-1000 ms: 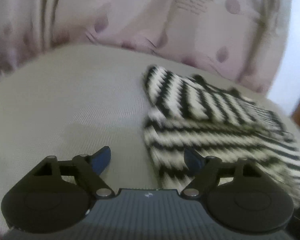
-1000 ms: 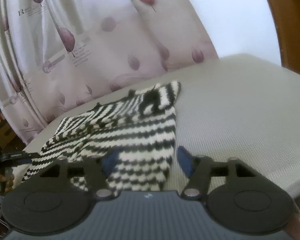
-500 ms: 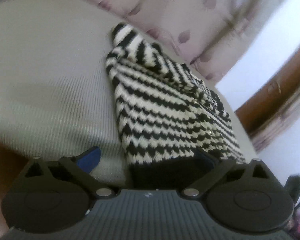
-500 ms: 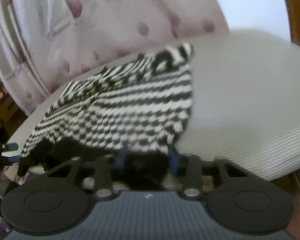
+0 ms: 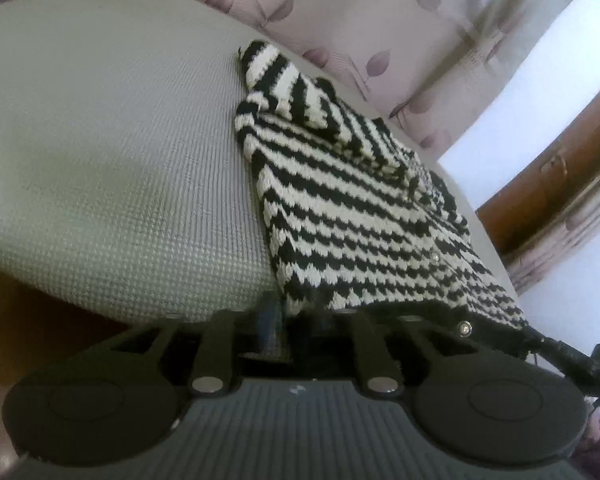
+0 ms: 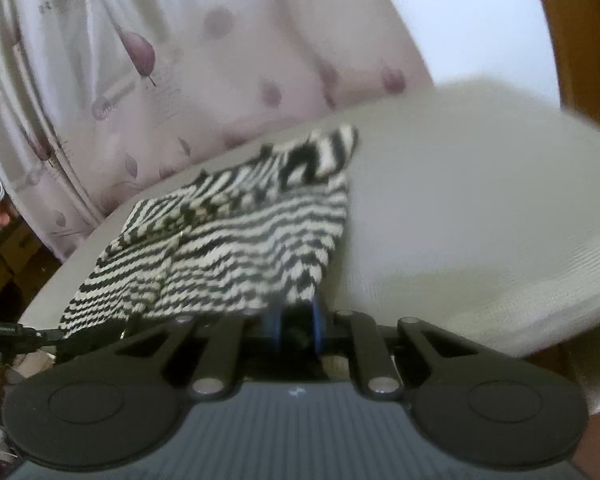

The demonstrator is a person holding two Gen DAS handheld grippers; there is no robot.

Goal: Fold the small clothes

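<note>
A black-and-white zigzag knitted cardigan (image 5: 352, 216) lies on a grey textured cushion (image 5: 112, 152), its black hem at the near edge. My left gripper (image 5: 296, 312) is shut on the near left corner of the hem. In the right wrist view the cardigan (image 6: 236, 244) lies the same way, and my right gripper (image 6: 296, 324) is shut on the hem's near right corner, blue pads pressed on dark fabric. Small shiny buttons (image 5: 465, 327) show along the hem.
A pink flowered curtain (image 5: 380, 28) hangs behind the cushion. A brown wooden frame (image 5: 552, 192) and a white wall stand at the right. The cushion's edge (image 6: 500, 320) drops off just in front of both grippers. The other gripper (image 5: 580, 364) shows at the right.
Both grippers have dropped to the cushion's near edge and closed on the cardigan's hem; a second ago both were open above the cushion. The right one closed first.
</note>
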